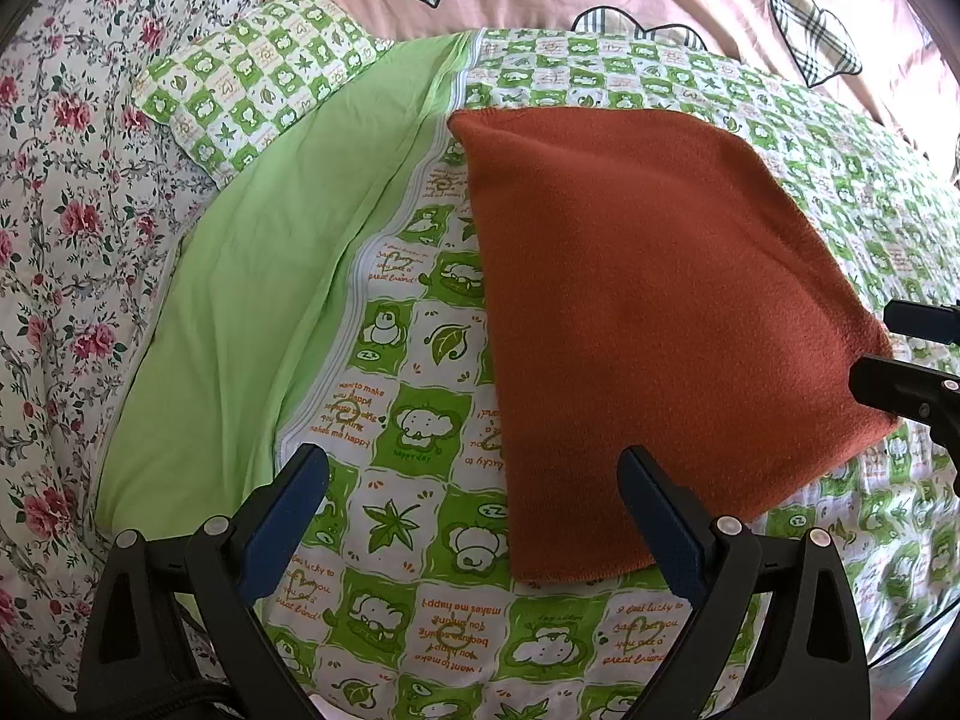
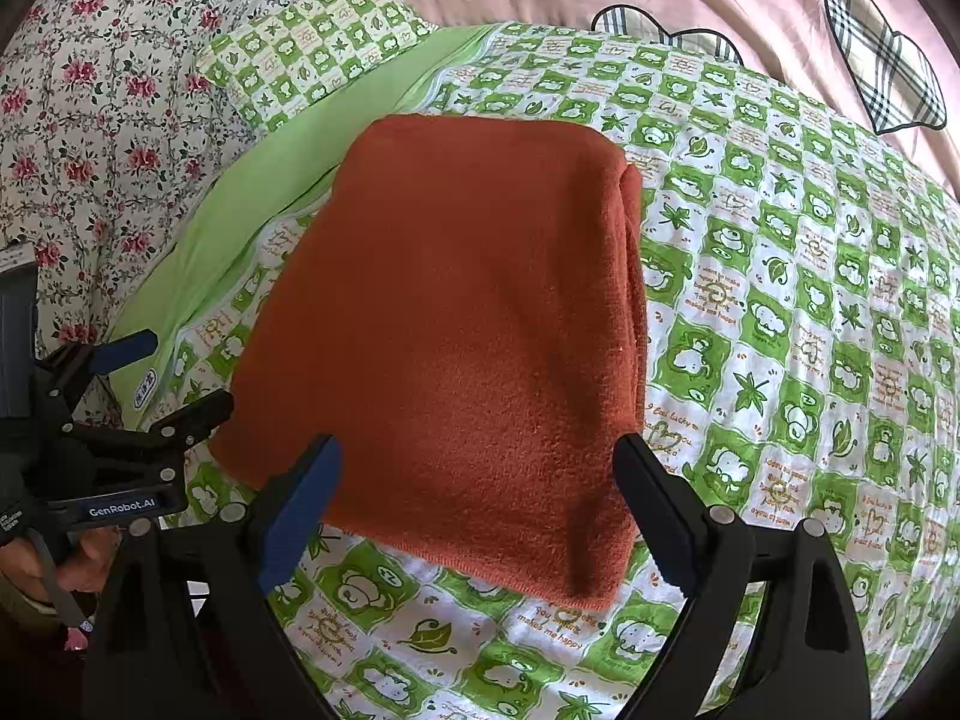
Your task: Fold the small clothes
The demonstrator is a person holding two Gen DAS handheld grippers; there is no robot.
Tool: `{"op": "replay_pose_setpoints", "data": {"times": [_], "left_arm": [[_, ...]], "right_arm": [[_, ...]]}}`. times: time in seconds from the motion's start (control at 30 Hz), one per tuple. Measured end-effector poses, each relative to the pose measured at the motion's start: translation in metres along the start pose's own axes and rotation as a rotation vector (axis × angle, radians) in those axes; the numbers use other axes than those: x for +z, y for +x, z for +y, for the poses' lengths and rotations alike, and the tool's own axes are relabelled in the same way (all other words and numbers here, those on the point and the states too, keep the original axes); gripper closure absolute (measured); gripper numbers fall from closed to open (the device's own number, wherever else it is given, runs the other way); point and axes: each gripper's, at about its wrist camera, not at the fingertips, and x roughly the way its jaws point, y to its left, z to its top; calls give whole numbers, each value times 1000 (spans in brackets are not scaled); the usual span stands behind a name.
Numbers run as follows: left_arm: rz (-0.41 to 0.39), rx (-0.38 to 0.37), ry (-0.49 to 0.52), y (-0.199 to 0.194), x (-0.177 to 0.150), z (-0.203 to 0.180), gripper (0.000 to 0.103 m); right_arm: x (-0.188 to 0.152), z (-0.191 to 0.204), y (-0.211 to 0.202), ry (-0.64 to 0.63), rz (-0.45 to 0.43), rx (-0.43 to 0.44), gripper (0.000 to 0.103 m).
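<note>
Nearest the right wrist camera, the right claw [image 2: 477,456] stands spread wide with nothing between its fingers, above the near edge of the folded rust-orange cloth [image 2: 456,324]. At 9 o'clock the left claw [image 2: 180,372] is spread too, empty, just beside the cloth's left edge. The cloth lies flat on the green checked quilt [image 2: 780,312] of the bed. At 11 o'clock lies a matching pillow [image 2: 312,48].

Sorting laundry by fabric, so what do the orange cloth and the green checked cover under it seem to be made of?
Orange cloth: likely fleece or terry, matte with a fuzzy nap. Green checked cover: probably thin printed woven cotton, smooth and finely creased.
</note>
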Motion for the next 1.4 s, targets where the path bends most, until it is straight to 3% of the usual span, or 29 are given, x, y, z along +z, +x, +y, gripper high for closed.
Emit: {"op": "replay_pose_setpoints", "data": {"times": [1.4], "left_arm": [[-7, -1, 2, -3, -1, -1, 6]], "right_arm": [[-1, -2, -8, 6, -14, -7, 11]]}}
